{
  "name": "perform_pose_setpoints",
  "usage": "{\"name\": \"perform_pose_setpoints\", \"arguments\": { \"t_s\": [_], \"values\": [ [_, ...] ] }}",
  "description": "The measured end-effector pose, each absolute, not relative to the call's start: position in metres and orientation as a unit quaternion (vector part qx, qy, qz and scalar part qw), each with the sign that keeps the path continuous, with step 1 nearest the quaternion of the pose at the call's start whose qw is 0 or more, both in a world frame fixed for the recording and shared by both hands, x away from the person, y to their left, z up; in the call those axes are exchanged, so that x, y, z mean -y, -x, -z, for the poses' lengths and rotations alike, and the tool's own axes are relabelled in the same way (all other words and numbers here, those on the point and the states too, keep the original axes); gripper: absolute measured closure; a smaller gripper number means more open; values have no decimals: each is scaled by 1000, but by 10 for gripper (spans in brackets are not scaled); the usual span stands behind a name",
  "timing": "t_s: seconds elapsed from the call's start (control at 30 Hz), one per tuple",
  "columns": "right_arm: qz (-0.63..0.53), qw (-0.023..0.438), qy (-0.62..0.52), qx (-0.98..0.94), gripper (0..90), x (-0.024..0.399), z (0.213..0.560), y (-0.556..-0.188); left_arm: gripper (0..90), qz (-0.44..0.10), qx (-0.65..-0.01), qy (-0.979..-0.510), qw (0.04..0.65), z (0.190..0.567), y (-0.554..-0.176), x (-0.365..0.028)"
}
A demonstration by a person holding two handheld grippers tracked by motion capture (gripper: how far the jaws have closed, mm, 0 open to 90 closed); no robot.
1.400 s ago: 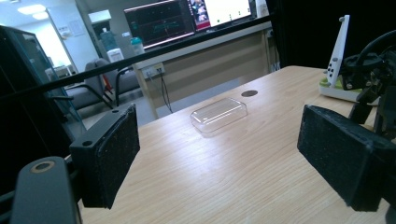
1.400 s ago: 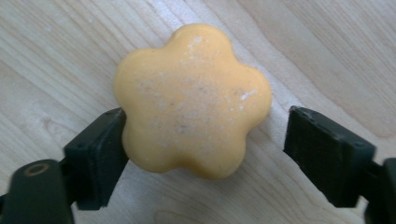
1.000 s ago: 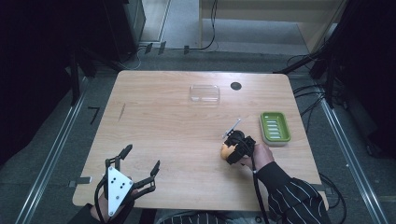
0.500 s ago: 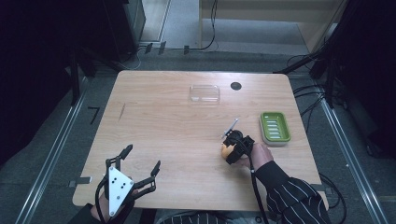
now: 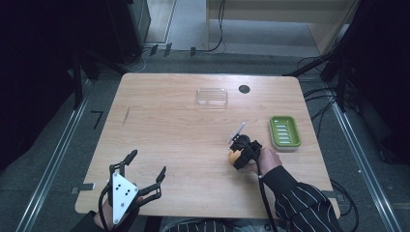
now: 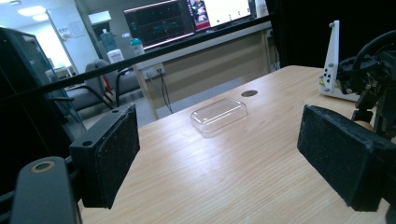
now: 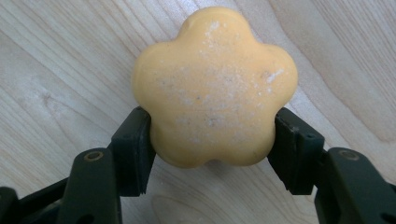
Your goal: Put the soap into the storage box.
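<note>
While the high view shows the right gripper [image 5: 238, 155] low on the table [image 5: 169, 121] near its right front, its jaws have just been closing on the flower-shaped soap [image 5: 235, 156], so a lift looks ready. The green soap dish [image 5: 285, 132] sits just beyond, short of the right edge, with bare wood between. From the left gripper view, the left gripper [image 6: 219, 158] stands spread and empty, the clear lid [image 6: 218, 115] far ahead. In the right gripper view, both pads [image 7: 138, 144] press the soap's [image 7: 215, 86] sides.
</note>
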State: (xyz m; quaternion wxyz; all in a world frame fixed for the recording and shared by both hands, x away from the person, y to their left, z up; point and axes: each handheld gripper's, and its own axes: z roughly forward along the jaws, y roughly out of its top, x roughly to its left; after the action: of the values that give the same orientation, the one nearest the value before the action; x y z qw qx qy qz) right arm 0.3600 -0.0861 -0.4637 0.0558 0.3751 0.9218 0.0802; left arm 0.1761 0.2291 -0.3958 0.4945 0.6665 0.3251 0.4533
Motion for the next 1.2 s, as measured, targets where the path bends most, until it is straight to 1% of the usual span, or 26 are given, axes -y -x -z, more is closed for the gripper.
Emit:
{"name": "perform_pose_setpoints", "arguments": {
  "t_s": [0.4, 0.63, 0.87, 1.2],
  "values": [
    [-88, 60, -365, -925, 406, 88, 463, -359, 130, -453, -325, -667, 495, 396, -176, -230],
    [-101, 66, -361, -925, 406, 91, 455, -356, 130, -453, -325, -666, 496, 396, -176, -230],
    [-117, 76, -372, -918, 406, 104, 445, -355, 130, -453, -325, -666, 495, 396, -176, -230],
    [-114, 85, -386, -911, 406, 122, 441, -354, 130, -453, -326, -666, 496, 396, -176, -229]
  ]
}}
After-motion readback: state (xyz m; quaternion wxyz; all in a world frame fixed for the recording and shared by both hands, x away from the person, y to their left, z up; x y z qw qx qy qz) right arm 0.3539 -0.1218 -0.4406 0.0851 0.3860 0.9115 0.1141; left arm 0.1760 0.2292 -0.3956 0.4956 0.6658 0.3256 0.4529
